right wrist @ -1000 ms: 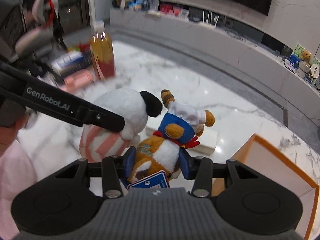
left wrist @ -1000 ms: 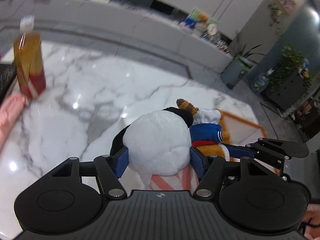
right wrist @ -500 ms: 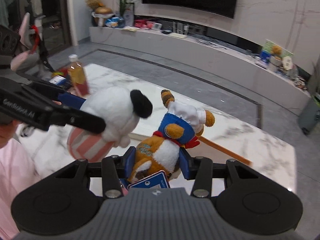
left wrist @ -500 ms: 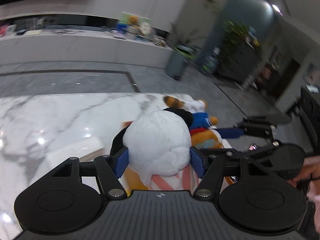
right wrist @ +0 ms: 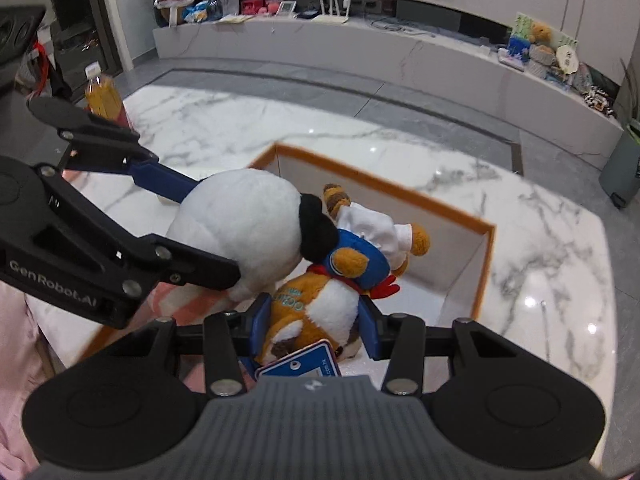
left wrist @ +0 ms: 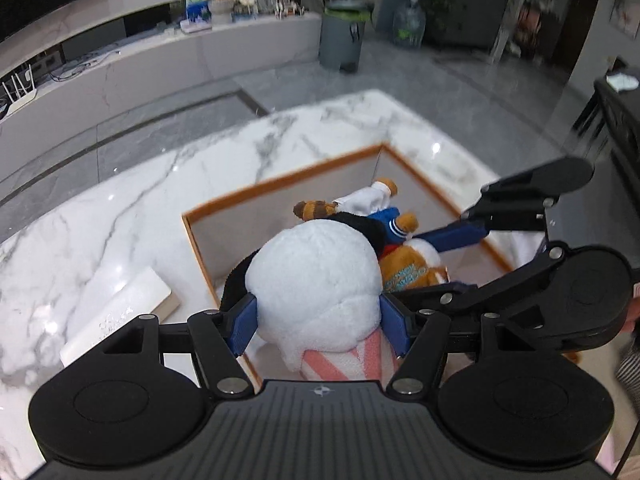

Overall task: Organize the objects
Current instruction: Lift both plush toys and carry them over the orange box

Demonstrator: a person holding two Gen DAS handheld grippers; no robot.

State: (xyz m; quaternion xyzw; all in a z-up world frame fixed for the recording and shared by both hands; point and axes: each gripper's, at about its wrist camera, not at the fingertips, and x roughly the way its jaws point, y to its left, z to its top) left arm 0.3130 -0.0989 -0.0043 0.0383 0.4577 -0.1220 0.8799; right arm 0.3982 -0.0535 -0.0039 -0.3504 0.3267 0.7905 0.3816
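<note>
The left tongs (left wrist: 320, 320) are clamped on a white plush toy (left wrist: 316, 280), their blue pads pressed into both sides of its round white body. From the left wrist view the toy fills the middle of the frame and hides most of what lies below it; only a black ear and a strip of its pink-striped clothing (left wrist: 344, 364) show past the white fur. Its face cannot be made out in either view.

The right tongs (right wrist: 316, 316) are clamped on an orange plush toy (right wrist: 320, 304) dressed in blue and white, with a blue tag (right wrist: 298, 366) partly cut off by the tongs' body. The two toys touch, the white one's black ear lying against the orange one's blue cap.

Both toys hang over an orange-rimmed box (right wrist: 484, 264) that stands on the marble counter (right wrist: 248, 136); its near edge is hidden behind the tongs, and whether either toy touches the box floor cannot be told. A white flat box (left wrist: 120, 312) lies on the counter beside it. A bottle (right wrist: 102, 96) stands farther off, half hidden behind the left tongs' arm.
</note>
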